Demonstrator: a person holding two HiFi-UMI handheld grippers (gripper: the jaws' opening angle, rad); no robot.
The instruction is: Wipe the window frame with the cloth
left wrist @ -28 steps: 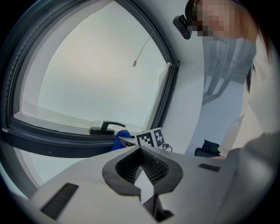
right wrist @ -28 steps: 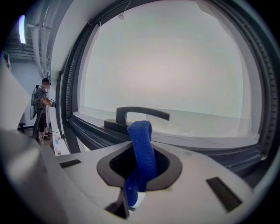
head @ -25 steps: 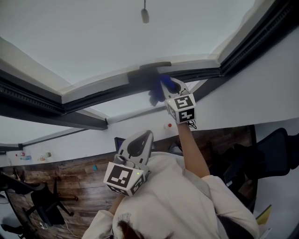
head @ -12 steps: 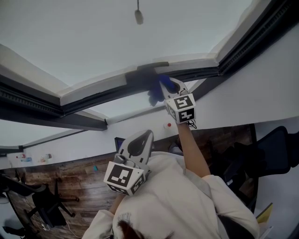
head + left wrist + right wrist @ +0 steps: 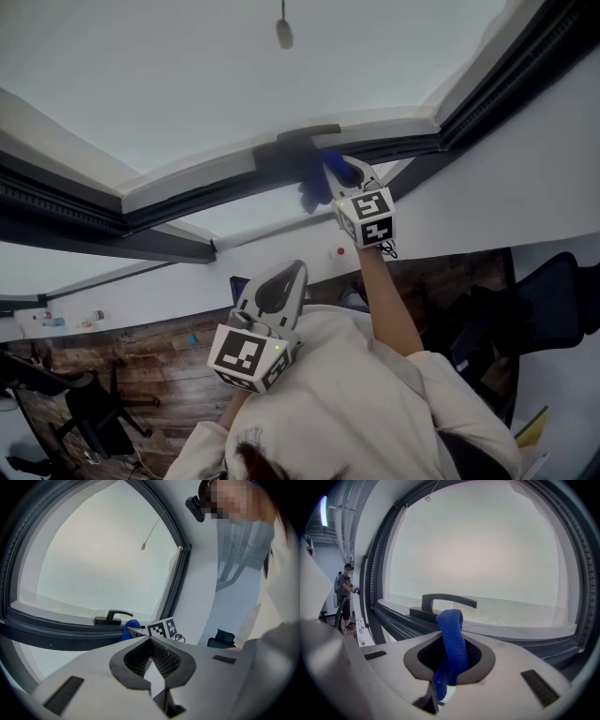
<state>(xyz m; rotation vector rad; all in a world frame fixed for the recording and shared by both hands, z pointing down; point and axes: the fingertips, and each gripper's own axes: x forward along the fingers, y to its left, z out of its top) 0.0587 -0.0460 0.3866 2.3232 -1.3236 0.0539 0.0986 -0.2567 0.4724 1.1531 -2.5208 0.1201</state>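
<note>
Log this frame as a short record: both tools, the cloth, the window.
right tool: shut on blue woven cloth, up at the window
left tool: shut, empty, back by the person's torso
cloth: free end stands just before the dark lever handle
dark grey window frame: runs under the pane; contact with cloth unclear
</note>
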